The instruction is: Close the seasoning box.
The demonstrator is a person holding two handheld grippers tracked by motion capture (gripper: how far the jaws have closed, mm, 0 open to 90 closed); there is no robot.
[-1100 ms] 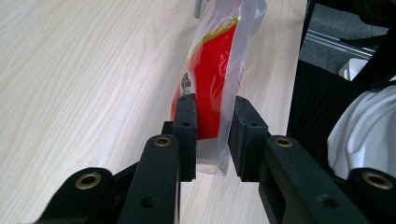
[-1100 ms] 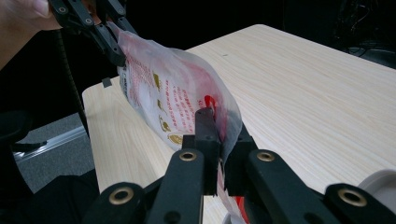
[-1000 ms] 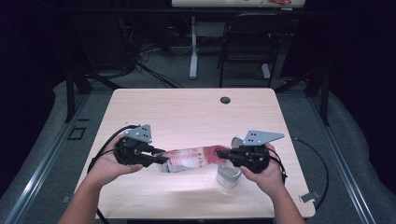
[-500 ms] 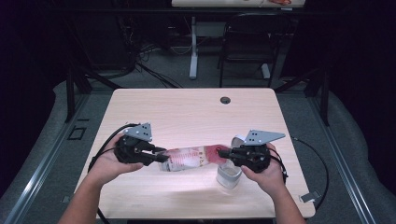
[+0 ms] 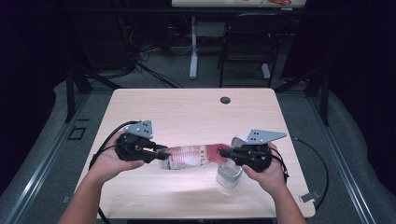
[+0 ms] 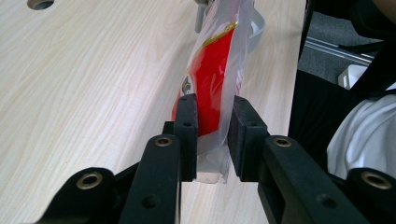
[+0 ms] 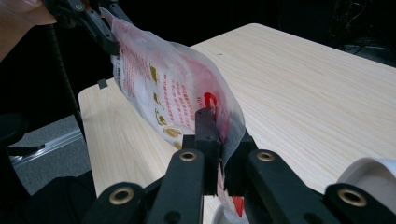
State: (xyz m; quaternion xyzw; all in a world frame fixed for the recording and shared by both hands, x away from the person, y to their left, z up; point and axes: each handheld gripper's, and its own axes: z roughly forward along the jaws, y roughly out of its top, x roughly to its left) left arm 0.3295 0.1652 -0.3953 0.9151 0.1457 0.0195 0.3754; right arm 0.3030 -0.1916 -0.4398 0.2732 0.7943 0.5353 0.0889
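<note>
The plastic pouch (image 5: 189,157), clear with red print, hangs stretched between the two tools above the near part of the tabletop (image 5: 187,112), clear of the surface. The left tool (image 5: 158,152) is clamped on one end of it, jaws closed on the red-printed film; the right tool (image 5: 224,152) is clamped on the other end, directly over a small white cup (image 5: 229,174). Judged from this arrangement, pick-up and positioning over the cup are complete. No contents are seen leaving the pouch, so opening or tipping it into the cup appears to remain.
</note>
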